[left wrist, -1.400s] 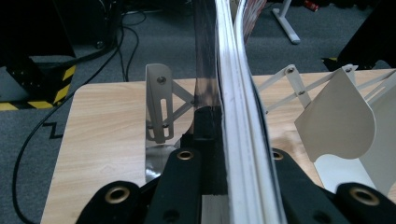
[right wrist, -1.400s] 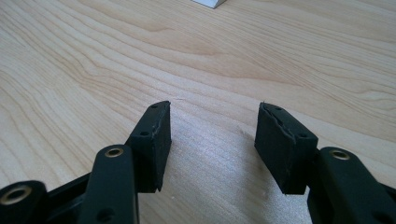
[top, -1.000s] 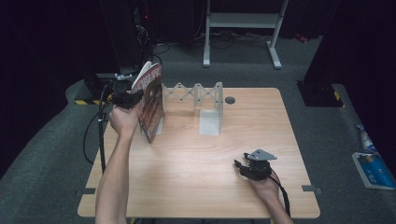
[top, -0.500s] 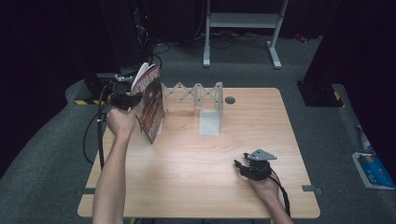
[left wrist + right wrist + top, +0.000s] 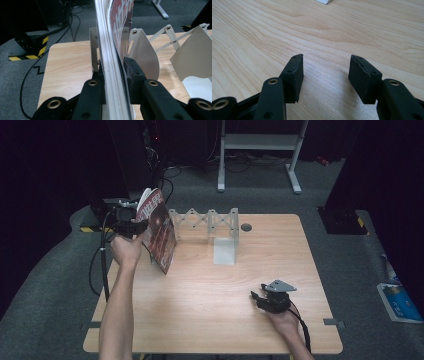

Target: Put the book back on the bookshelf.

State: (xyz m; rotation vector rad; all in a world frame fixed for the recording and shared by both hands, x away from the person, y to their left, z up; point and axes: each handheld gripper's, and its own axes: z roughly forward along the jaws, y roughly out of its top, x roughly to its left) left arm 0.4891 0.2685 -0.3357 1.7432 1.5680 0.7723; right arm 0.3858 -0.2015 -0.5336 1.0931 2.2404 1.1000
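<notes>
Magazine stands on edge near the far-left corner of the desk, its dark red cover turned toward the right edge and its top leaning a little toward the left edge. Its lower edge appears to rest on the desk just in front of the left end of a white accordion-style file rack, which runs along the far edge. One white divider of the rack reaches forward toward the middle of the desk.

Left gripper is held in the person's left hand at the magazine's left side. In the left gripper view the bundled page edges pass between the two black jaws, and both pads lie against the paper. The jaws have just been easing apart slightly, with the magazine between them and contact kept.

Right gripper rests low over the desk near the near-right corner, well apart from the magazine and the rack, held in the person's right hand. In the right gripper view its jaws stand released, with bare wood grain between the pads.

A small round grommet sits in the desk near the far edge, right of the rack.
</notes>
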